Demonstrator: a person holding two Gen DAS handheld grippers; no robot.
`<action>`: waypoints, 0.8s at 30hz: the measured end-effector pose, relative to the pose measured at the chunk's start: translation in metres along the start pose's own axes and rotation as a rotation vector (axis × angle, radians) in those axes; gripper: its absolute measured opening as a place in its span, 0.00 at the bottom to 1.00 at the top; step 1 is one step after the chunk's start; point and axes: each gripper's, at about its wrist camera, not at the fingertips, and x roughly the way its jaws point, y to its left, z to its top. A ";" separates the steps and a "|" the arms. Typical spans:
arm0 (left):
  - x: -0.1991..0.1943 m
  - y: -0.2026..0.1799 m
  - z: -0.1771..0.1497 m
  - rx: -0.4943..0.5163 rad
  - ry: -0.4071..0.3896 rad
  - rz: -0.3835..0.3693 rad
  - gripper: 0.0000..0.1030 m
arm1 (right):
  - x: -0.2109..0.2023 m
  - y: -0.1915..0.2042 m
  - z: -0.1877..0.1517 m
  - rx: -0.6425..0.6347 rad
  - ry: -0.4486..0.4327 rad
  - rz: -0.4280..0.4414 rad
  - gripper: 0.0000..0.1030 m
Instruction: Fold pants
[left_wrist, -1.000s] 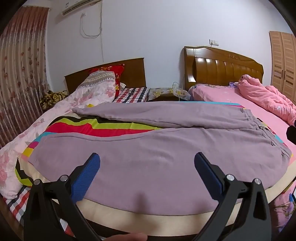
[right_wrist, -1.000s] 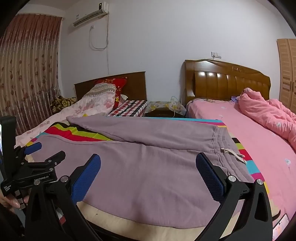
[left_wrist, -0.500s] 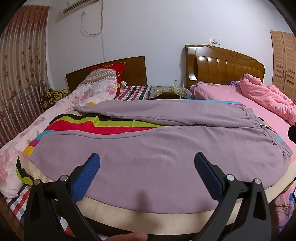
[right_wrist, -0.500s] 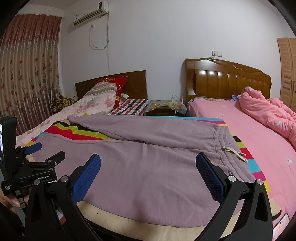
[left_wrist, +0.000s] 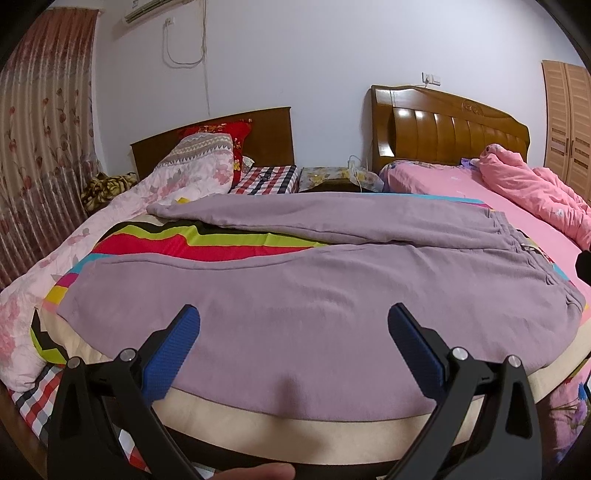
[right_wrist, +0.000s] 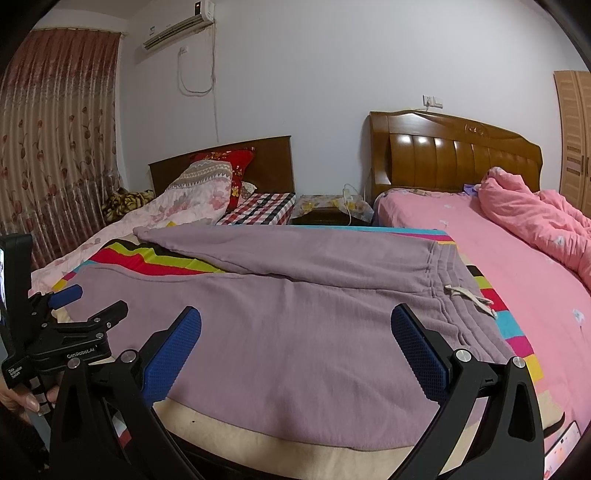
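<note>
Both grippers, left gripper (left_wrist: 293, 319) and right gripper (right_wrist: 295, 321), hang spread wide above the bed (left_wrist: 306, 422), holding nothing. Mauve pants (right_wrist: 295, 314) lie flat on its striped blanket (right_wrist: 162, 260), legs apart, waistband rightward.

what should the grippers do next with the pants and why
Probably lower both to the near leg's edge and grip it. The pants lie flat and unfolded, legs spread in a V, while the left gripper and right gripper hover open, holding nothing.
</note>
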 end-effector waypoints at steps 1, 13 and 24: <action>0.001 0.000 0.000 -0.001 0.001 0.000 0.99 | 0.000 0.001 -0.001 0.001 0.001 0.001 0.96; 0.004 0.003 -0.001 -0.006 0.010 0.005 0.99 | 0.001 -0.001 0.000 0.004 0.011 0.007 0.96; 0.008 0.004 -0.006 -0.011 0.027 0.002 0.99 | 0.005 -0.002 -0.002 0.011 0.032 0.015 0.96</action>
